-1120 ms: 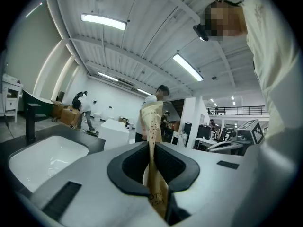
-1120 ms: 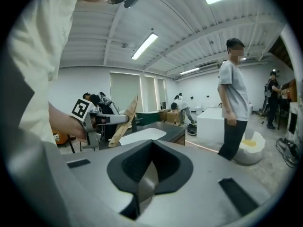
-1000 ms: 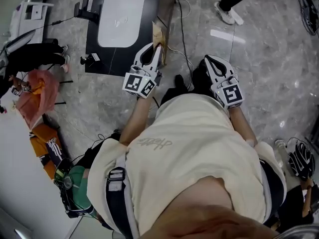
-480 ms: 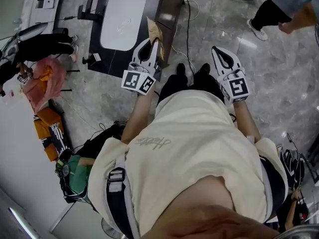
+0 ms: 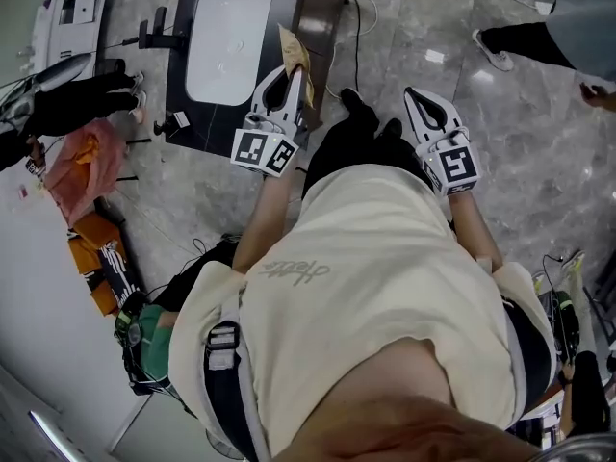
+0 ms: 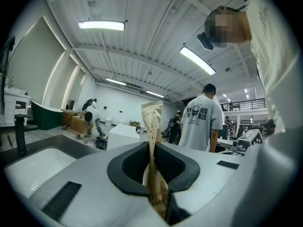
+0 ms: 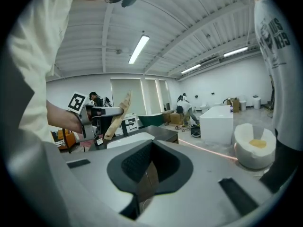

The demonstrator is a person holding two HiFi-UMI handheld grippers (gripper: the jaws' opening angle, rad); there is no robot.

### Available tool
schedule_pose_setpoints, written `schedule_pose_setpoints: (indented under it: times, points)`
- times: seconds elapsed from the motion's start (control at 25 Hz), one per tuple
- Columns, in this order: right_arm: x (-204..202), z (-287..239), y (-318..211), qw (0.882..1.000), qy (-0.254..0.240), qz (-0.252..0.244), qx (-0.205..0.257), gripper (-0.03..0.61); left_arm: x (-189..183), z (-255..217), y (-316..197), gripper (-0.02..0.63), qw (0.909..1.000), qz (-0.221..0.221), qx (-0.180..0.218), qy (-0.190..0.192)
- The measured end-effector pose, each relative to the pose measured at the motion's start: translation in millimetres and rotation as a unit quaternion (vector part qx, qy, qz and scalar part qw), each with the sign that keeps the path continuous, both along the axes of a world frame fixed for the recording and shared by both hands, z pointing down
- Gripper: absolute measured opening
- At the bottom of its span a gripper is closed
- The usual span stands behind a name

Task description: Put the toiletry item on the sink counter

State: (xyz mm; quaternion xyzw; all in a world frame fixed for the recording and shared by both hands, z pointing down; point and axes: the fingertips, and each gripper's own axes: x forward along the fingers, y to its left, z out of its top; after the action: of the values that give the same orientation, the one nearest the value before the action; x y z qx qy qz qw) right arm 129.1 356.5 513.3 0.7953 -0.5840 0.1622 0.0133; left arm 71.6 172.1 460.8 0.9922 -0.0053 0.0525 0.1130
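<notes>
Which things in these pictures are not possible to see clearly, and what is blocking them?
- Print on the paper packet: in the left gripper view its lower part is hidden between the jaws of the left gripper; in the head view it is too small to read.
- Near right corner of the sink counter: in the head view it is covered by the left gripper.
</notes>
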Motion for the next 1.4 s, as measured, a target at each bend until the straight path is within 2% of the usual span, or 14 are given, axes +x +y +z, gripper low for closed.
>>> schedule_pose_setpoints:
  times: [0.16,0.36,0.72,0.88,1.0,1.16,1.4]
  points:
    - [18,-11,-21,1.0,0.014,-0.008,-0.007,-0.006,15,-7,-20,0.037,0.9998,-0.005,-0.004,0.016]
    - [32,-29,-78,0.998,0.032,-0.048,-0.014,-0.006,20,-17,-71,0.037,0.9984,-0.041,-0.013,0.036]
    - [17,-53,-217,0.987,0.056,-0.152,0.001,-0.005,-28,-14,-171,0.037,0.9925,-0.117,-0.006,0.036]
    - [-9,-57,-278,0.975,0.064,-0.211,0.011,-0.006,-63,-9,-212,0.037,0.9858,-0.163,-0.009,0.04]
    - [-28,-59,-323,0.971,0.055,-0.233,0.02,-0.006,-93,-2,-243,0.037,0.9801,-0.192,-0.013,0.047]
    - [-60,-59,-354,0.959,0.052,-0.28,0.009,-0.006,-132,8,-263,0.037,0.9687,-0.239,-0.04,0.051]
    - [-59,-56,-392,0.94,0.05,-0.337,0.005,-0.006,-144,27,-284,0.037,0.953,-0.297,-0.053,0.032]
